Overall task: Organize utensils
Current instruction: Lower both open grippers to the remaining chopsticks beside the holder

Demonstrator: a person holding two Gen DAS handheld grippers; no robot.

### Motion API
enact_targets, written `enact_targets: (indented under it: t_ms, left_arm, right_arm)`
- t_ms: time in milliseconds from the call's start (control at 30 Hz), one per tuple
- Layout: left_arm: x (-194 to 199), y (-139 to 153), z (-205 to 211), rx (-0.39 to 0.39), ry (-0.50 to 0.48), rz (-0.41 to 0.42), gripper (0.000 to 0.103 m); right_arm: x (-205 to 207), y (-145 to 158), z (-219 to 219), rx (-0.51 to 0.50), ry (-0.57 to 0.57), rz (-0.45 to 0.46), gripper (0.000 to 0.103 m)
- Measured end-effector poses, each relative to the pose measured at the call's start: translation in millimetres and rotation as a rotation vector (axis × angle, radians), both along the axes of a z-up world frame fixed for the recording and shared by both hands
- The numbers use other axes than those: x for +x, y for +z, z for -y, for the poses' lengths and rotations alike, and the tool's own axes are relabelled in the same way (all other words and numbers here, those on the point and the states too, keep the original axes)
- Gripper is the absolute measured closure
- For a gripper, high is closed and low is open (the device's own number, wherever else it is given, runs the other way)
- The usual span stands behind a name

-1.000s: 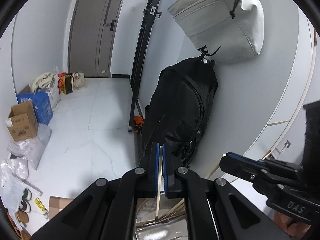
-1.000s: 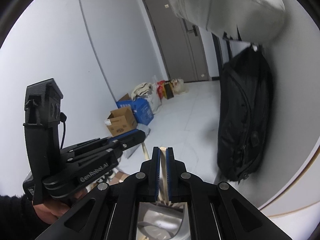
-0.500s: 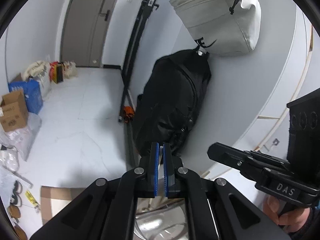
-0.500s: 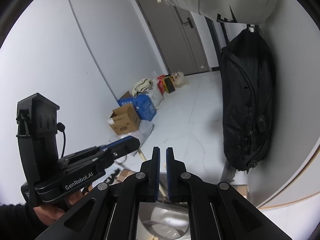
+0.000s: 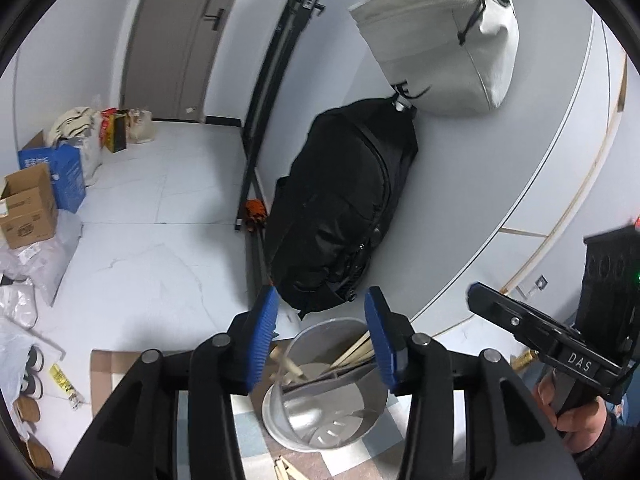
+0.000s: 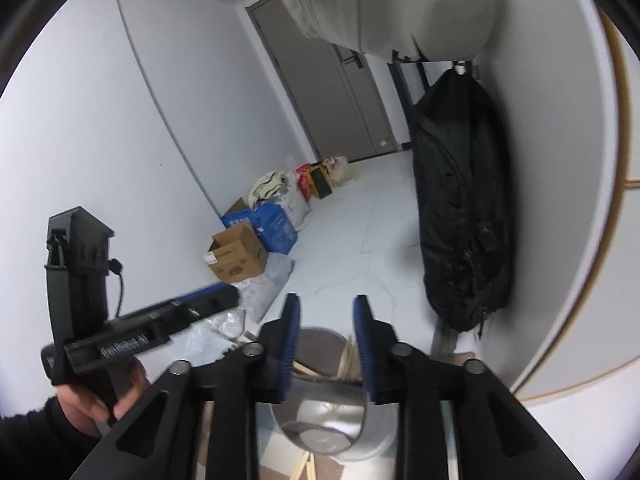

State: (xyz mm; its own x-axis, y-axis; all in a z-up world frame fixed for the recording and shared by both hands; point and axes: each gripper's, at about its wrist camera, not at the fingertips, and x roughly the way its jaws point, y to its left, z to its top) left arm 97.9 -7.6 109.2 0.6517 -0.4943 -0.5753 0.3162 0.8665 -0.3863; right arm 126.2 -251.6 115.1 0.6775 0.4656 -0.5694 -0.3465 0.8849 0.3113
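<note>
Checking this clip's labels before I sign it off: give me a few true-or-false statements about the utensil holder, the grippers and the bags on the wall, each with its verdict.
1. The left gripper clamps a chopstick. False: its jaws have just been opening and stand apart, nothing pinched between them.
2. Wooden chopsticks stand inside the metal utensil holder. True.
3. The holder has an inner divider. True.
4. The black bag lies flat on the floor. False: it hangs against the wall, below the light canvas bag.
5. The right gripper is shut. False: its jaws have just been opening too, over the holder, and hold nothing.
</note>
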Motion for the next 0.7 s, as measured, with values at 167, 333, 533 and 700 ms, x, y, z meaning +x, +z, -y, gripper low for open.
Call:
enact_targets:
  t_ms: [167,333,533,700]
  left_arm:
    - [-19,-4,-9,0.041,0.064,-0.009,0.057]
    - [-38,-13,-14,0.06,0.114,-0.015,0.048]
    - [-60,-22,-12,0.122,0.175,-0.017,0.048]
    - [-83,-24,-4,0.178,0.201,0.03,0.033]
  right_arm:
    - [-21,2,11,0.0,-0.026,0.01,0.057]
    - [-45,0,14,-0.015,-0.035,0.032,0.048]
    - [-69,-8,11,-0.008,-0.027,0.039,0.04]
    - [-85,-20,4,-0.029,-0.003,0.047,0.034]
